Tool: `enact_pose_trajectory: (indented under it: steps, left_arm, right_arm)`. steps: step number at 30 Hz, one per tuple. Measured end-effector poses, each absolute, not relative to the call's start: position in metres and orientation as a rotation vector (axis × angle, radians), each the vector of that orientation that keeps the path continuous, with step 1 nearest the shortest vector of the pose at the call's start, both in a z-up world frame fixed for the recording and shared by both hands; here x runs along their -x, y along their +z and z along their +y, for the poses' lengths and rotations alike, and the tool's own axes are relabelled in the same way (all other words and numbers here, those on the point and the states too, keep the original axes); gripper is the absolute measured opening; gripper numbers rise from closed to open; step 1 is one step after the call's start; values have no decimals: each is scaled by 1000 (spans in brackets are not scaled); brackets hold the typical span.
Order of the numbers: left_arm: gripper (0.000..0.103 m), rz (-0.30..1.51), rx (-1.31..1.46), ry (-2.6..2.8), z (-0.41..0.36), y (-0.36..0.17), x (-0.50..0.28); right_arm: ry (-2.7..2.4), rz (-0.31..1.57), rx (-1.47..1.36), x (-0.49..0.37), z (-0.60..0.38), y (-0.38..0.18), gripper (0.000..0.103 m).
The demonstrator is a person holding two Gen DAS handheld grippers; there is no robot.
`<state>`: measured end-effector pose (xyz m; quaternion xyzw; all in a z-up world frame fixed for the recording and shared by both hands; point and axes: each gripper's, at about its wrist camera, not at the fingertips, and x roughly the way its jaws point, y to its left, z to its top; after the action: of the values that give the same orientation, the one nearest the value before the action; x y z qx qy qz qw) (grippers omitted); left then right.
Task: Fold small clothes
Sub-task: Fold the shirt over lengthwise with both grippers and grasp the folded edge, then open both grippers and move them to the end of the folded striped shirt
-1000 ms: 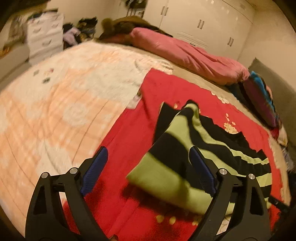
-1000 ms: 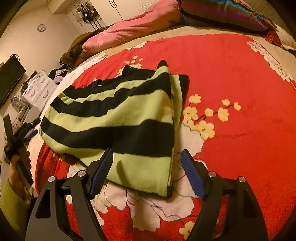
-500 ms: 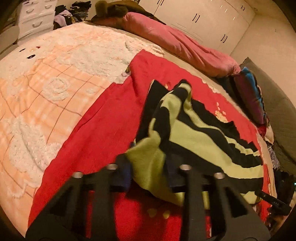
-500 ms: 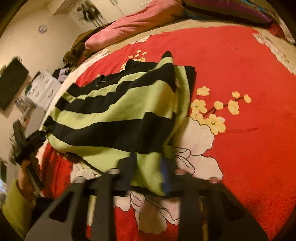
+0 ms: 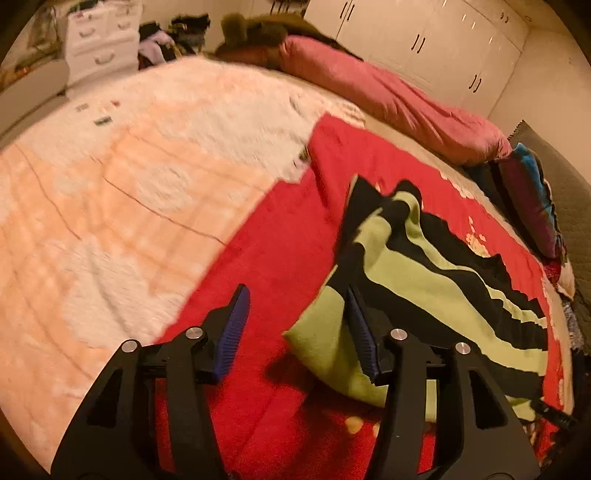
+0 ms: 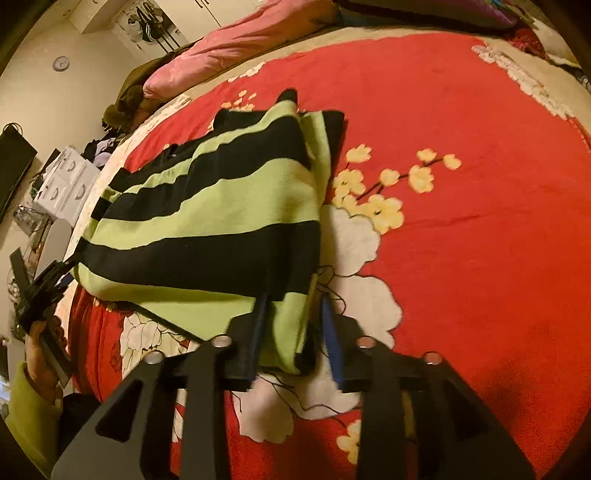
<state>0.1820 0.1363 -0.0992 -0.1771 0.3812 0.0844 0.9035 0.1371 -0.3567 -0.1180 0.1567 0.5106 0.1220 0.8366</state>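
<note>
While the striped garment [image 6: 221, 221] lies folded on the red blanket [image 6: 461, 258], the right gripper [image 6: 295, 332] pinches its near corner. Left gripper [image 5: 295, 325] stands spread at the garment's left edge, bare blanket beside it.

Bedroom under warm, dim light. A red floral blanket [image 6: 461, 240] and a peach fleece blanket [image 5: 122, 206] cover the bed; a pink duvet [image 5: 388, 99] lies along its far edge. White wardrobes [image 5: 436, 33], a white drawer unit [image 5: 99, 40] (left), wall clock [image 6: 61, 63].
</note>
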Motion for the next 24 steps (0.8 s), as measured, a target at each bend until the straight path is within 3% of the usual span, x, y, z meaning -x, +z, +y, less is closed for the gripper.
enact_pose_trajectory:
  steps: [3, 6, 13, 16, 20, 24]
  left_arm:
    - [46, 744, 328, 195, 132, -85, -175]
    - [55, 717, 301, 187, 123, -73, -173]
    - [64, 713, 223, 153, 99, -64, -169]
    - [78, 723, 211, 141, 93, -63, -167]
    - [83, 733, 194, 128, 87, -63, -165]
    - [88, 735, 194, 127, 85, -61, -162]
  right_arm:
    - [240, 1041, -323, -133, -362, -106, 40]
    - [231, 975, -306, -129, -362, -87, 50]
    - [287, 876, -216, -134, -332, -53, 66]
    - [316, 854, -177, -135, -313, -45, 73]
    - [336, 827, -146, -131, -295, -35, 88]
    - [352, 804, -113, -126, -283, -27, 92]
